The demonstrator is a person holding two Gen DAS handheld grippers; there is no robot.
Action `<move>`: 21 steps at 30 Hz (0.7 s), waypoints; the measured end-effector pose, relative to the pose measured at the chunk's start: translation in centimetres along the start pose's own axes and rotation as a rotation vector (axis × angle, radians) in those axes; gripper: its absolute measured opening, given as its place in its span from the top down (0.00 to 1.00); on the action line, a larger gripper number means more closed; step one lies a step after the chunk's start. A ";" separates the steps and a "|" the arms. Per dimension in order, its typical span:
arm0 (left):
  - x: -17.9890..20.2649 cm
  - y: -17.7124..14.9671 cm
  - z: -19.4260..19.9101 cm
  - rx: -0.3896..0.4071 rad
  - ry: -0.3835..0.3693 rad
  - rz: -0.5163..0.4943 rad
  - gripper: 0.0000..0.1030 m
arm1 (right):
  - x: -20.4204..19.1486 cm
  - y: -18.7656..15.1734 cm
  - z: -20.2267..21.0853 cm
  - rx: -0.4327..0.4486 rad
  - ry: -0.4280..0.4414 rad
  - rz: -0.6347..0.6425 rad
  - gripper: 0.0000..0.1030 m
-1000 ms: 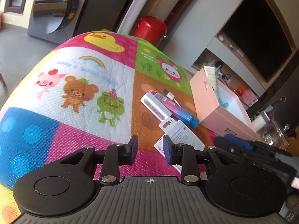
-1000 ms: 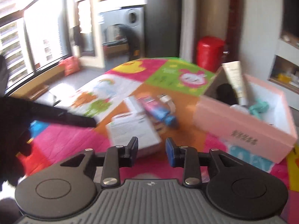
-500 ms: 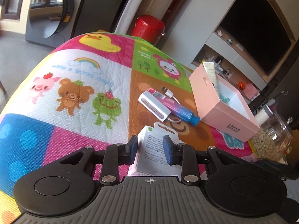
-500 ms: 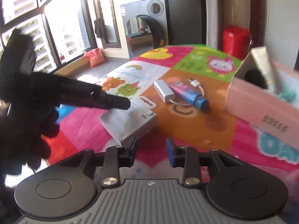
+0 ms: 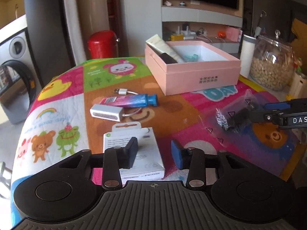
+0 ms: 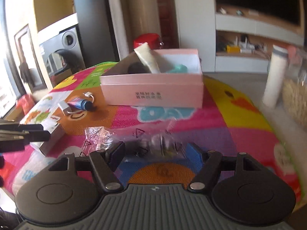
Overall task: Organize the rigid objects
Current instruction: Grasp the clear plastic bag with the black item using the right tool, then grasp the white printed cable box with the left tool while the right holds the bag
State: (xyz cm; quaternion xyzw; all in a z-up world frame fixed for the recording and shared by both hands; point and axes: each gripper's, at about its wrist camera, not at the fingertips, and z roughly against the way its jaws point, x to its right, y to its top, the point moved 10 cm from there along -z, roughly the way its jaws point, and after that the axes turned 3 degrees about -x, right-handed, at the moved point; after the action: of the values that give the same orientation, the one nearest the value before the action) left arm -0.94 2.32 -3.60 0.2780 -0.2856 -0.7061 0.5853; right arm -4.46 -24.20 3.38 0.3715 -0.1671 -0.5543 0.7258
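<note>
Nearest to me, my left tongs (image 5: 154,153) stand apart and empty, poised over the white retail box (image 5: 134,151) that lies flat on the bench (image 5: 172,113); I judge the gap is set wide enough to straddle the box. My right tongs (image 6: 155,153) are spread wide either side of a clear plastic bag (image 6: 153,140) holding small dark items. Motion blur hides whether the fingertips touch it, though they appear not yet clamped.

Mid-field, I see a white adapter (image 5: 106,113) with its cable and a pink-and-blue tube (image 5: 132,100) lying side by side, loose and awaiting sorting.

Beyond them the open pink box (image 5: 199,76) serves as the receptacle. It already holds a cream tube (image 5: 165,48) propped against its rim, a dark item and something teal.

The bench wears a bright cartoon-patterned cloth. A glass jar (image 5: 272,65) of pale beans and a white cylinder (image 5: 247,55) stand at its far right. Behind them are a red bin (image 5: 102,44), a washing machine (image 5: 13,67) and a shelved television wall.
</note>
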 end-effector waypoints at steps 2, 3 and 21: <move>1.0 0.0 -0.4 -0.014 -0.031 -0.016 0.26 | -0.2 -0.6 -0.3 -0.007 0.050 -0.022 0.27; 1.4 0.0 -0.6 -0.019 -0.043 -0.024 0.17 | -0.5 -0.8 -0.5 -0.012 0.066 -0.018 0.26; -6.0 -0.2 0.3 0.040 -0.097 0.352 0.21 | -1.8 -2.3 -0.9 0.042 0.006 0.078 0.17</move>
State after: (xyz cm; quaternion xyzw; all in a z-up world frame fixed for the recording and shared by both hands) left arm -0.32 8.28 -3.24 0.2010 -0.3716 -0.5995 0.6798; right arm -6.00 -22.50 1.43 0.3814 -0.1908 -0.5211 0.7393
